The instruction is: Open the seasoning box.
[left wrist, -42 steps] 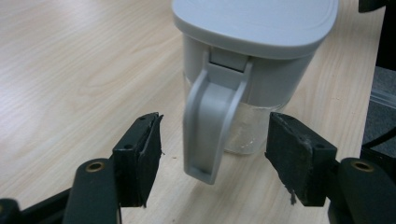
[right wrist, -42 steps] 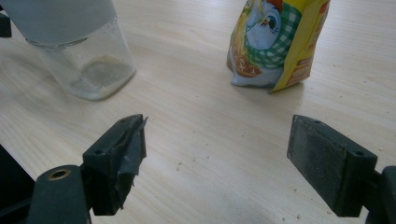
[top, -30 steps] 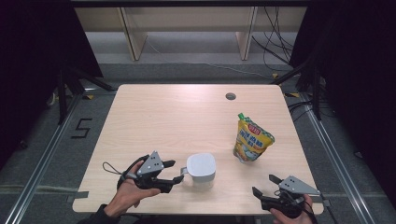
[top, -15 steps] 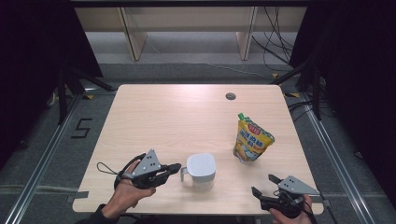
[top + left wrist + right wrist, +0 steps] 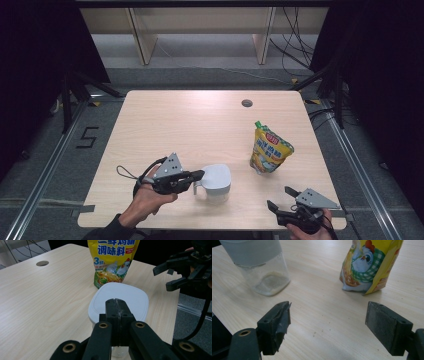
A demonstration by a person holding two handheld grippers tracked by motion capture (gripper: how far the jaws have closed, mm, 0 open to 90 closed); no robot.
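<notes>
Two tools: at table's near edge
Left tool (image 5: 199, 175): jaws just closed, apparently gripping the jar (image 5: 216, 183) handle, lifting next
Right tool (image 5: 281, 197): gaping open, waiting

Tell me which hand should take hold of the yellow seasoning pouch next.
Right, probably. The right gripper is open and empty, with the yellow pouch standing just beyond it. The left gripper is shut at the handle of the white-lidded jar, so it looks occupied.

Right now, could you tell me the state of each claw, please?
Left claw: closed on the handle of the white-lidded jar.
Right claw: open, holding nothing.
</notes>
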